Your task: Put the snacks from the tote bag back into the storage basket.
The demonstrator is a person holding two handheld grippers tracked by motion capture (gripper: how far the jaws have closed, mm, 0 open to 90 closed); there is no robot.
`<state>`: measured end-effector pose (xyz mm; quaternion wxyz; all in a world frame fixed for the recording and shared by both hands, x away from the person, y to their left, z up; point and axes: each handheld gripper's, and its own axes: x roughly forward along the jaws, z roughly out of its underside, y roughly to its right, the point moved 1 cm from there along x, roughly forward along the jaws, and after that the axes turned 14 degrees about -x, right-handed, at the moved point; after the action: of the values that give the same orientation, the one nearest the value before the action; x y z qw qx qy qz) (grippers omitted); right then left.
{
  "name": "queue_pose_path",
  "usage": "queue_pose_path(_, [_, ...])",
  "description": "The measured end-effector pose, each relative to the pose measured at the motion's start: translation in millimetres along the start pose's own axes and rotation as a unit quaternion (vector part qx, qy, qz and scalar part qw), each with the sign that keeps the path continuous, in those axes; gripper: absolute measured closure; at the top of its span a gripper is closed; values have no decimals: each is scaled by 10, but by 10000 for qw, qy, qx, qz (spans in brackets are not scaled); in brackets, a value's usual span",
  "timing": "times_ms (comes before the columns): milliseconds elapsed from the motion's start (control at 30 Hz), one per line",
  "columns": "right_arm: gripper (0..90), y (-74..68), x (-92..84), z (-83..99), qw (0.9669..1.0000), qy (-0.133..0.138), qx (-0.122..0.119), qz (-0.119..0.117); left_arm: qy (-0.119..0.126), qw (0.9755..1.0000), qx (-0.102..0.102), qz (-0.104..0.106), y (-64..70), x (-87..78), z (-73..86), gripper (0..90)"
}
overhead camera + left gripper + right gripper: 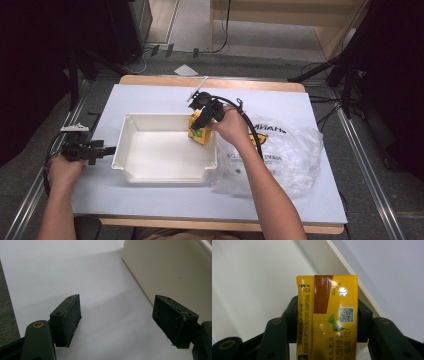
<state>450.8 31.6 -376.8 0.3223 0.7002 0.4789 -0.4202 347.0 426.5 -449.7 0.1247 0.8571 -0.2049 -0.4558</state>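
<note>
right gripper point(200, 125): clamped on the yellow drink carton point(327, 315), jaws pressing its two narrow sides, foil straw-hole end pointing away from the hand.
carton position: held over the far right corner of the white tray point(131, 172), just inside the rim, apparently not yet on the tray floor.
long axis: in line with the jaws, tilted down toward the tray floor.
key relation: tray floor directly below and left of the carton; probably a short lowering, then release.
plastic bag point(290, 155): crumpled on the table, right of the tray, touching its wall.
left gripper point(117, 322): jaws spread wide, nothing between, parked just beside the tray's left wall point(170, 272); well apart from the carton, so right hand nearer.
</note>
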Motion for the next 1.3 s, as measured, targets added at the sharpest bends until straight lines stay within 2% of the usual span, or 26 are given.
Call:
queue_pose_path(233, [531,-7,38,-4,10000,-47,-44,-9,-32,10000,15,-10,8,6,0,241])
queue_pose_path(433, [530,-3,90,11,9999,-105,9,-20,-29,10000,12,-7,5,7,-1,241])
queue_pose_path(733, [524,0,120,14,10000,43,-1,-55,-45,10000,41,11,18,23,0,241])
queue_pose_path(900, [517,-12,121,7,10000,32,41,-53,-35,10000,34,14,19,20,-1,241])
queue_pose_path(1100, [493,-6,117,13,9997,112,140,-139,-50,10000,38,13,22,25,-2,242])
queue_pose_path(1167, [488,1,85,11,9992,278,162,-218,-40,10000,29,9,19,24,-1,241])
queue_pose_path(1300, [475,16,-22,10,9986,438,215,-193,-48,10000,42,18,27,28,-2,241])
